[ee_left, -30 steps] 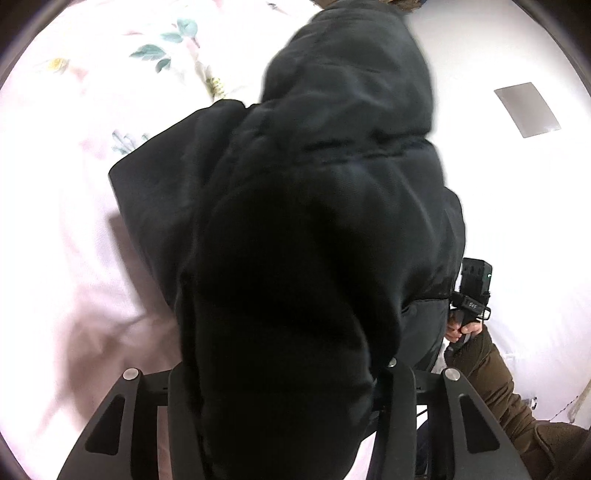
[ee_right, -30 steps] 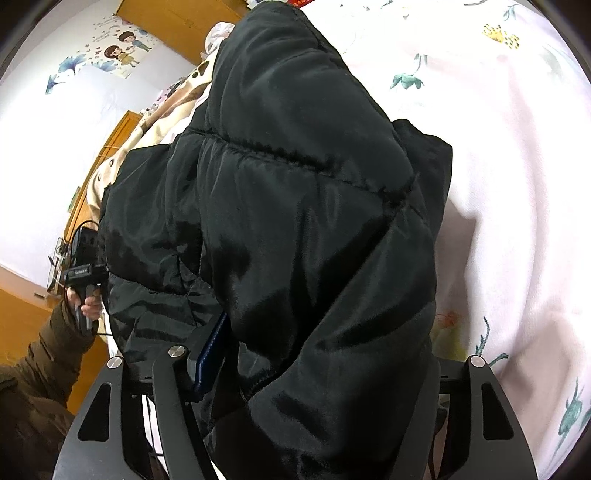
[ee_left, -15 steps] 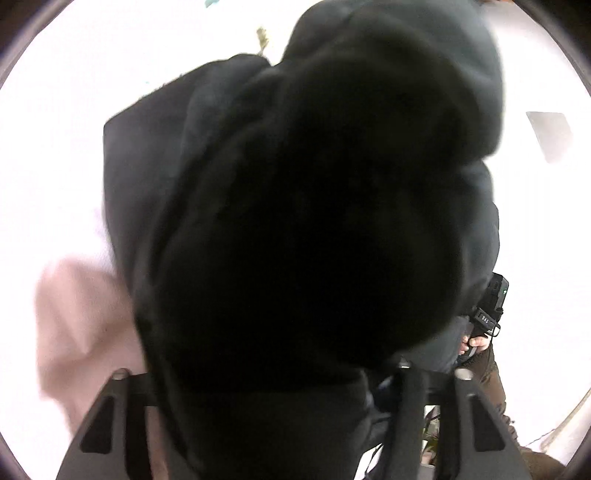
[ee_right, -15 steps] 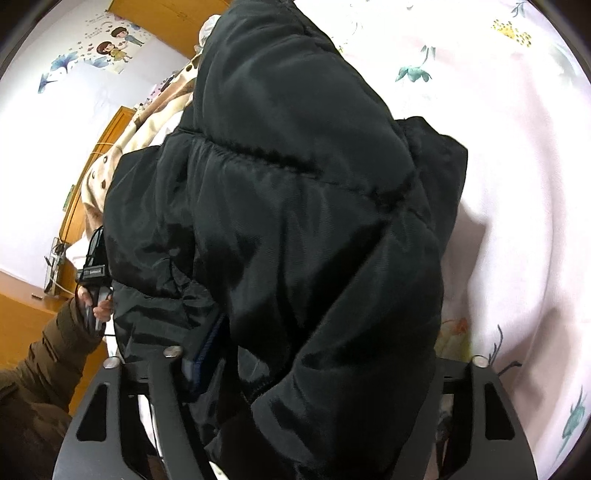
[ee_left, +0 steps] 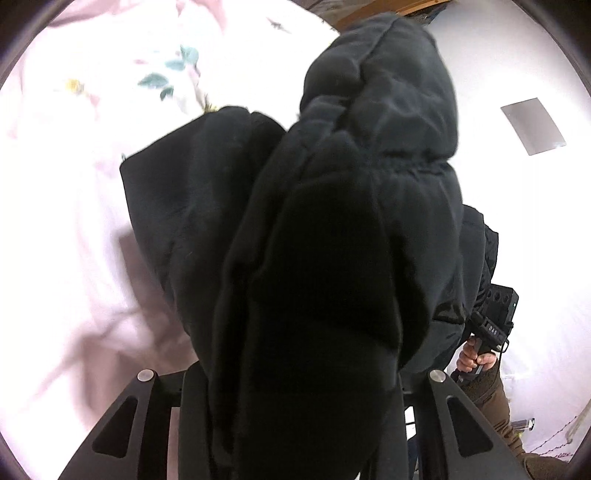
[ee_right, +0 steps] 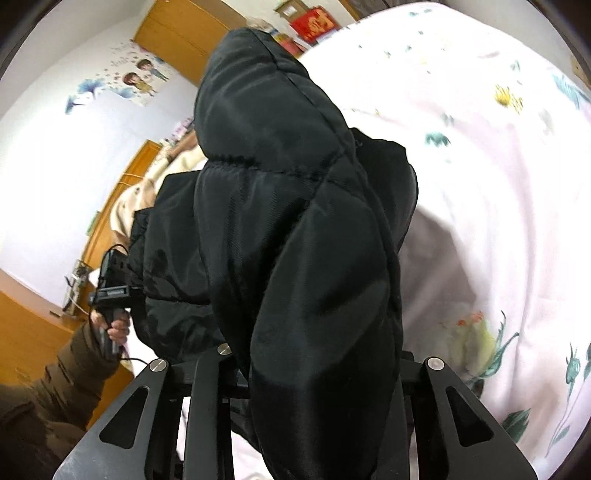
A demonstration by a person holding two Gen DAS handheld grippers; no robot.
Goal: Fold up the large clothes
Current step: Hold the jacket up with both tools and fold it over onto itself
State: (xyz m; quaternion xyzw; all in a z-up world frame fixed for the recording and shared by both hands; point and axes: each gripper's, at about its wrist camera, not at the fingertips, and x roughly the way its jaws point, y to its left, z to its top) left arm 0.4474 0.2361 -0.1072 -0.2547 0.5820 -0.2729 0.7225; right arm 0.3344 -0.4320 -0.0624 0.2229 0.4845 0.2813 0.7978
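Observation:
A big black puffer jacket (ee_left: 332,240) hangs between both grippers above a bed with a pink flowered sheet (ee_left: 74,184). My left gripper (ee_left: 291,424) is shut on a thick fold of the jacket, which hides its fingertips. My right gripper (ee_right: 299,413) is shut on another fold of the jacket (ee_right: 295,221); the cloth covers the gap between its fingers. The right gripper also shows at the right edge of the left wrist view (ee_left: 491,325), and the left gripper shows at the left of the right wrist view (ee_right: 110,288), each in a hand.
The flowered sheet (ee_right: 498,184) spreads under and beyond the jacket. A beige cloth (ee_right: 140,195) lies at the bed's far edge. Wooden furniture (ee_right: 33,332) and a wardrobe (ee_right: 177,33) stand by the white wall. A brown sleeve (ee_right: 55,387) holds the left gripper.
Both grippers have lifted and tilted with the jacket; more of the room and wall now shows behind it. The grips have not changed.

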